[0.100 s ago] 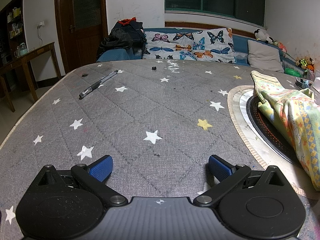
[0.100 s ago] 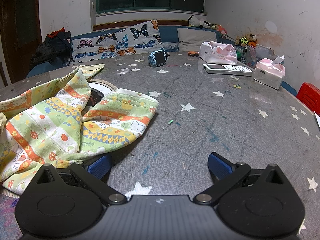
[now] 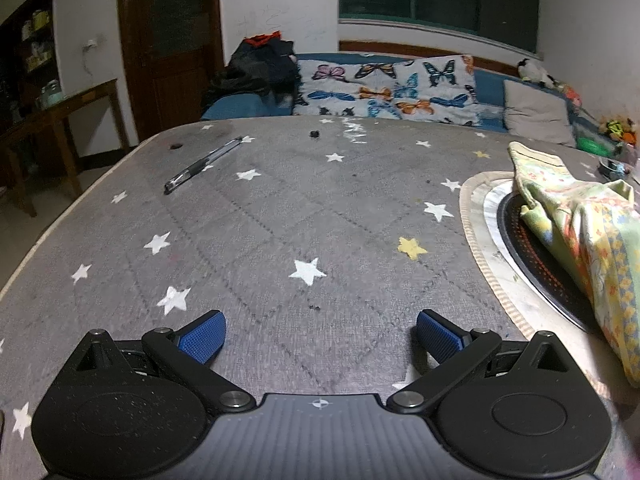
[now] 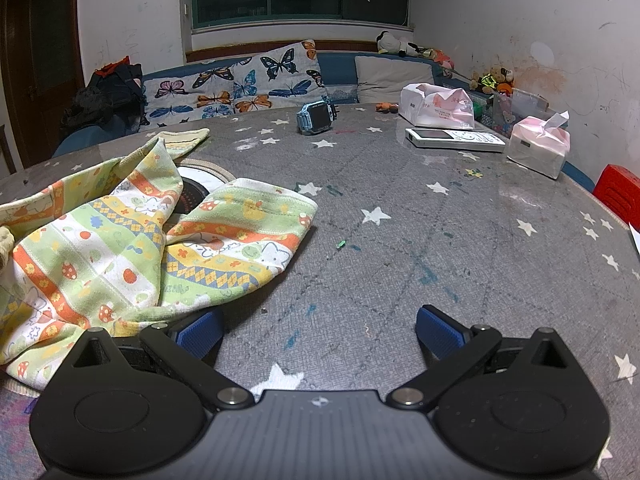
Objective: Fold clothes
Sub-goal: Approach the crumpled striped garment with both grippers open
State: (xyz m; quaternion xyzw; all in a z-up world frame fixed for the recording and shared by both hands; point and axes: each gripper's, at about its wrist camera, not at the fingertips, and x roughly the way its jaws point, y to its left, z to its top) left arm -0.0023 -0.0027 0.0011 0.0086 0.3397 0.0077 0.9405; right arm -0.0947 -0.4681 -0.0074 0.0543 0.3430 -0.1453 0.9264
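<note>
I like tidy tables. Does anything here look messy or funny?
Yes. The patterned garment lies crumpled, draped partly over the round burner set in the table. A pen lies loose, and paint-like specks dot the tablecloth.

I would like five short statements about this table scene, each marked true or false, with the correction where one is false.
1. Both grippers are open and hold nothing. True: the left gripper and the right gripper stand wide apart over the star-printed tablecloth.
2. The patterned garment is neatly folded. False: it lies crumpled, partly over a round black hotplate.
3. A pen lies on the table. True.
4. The tissue pack sits on the garment. False: it stands apart, near the far right edge.
5. The blue smartwatch is between the right gripper's fingers. False: it lies far off, toward the sofa.
</note>
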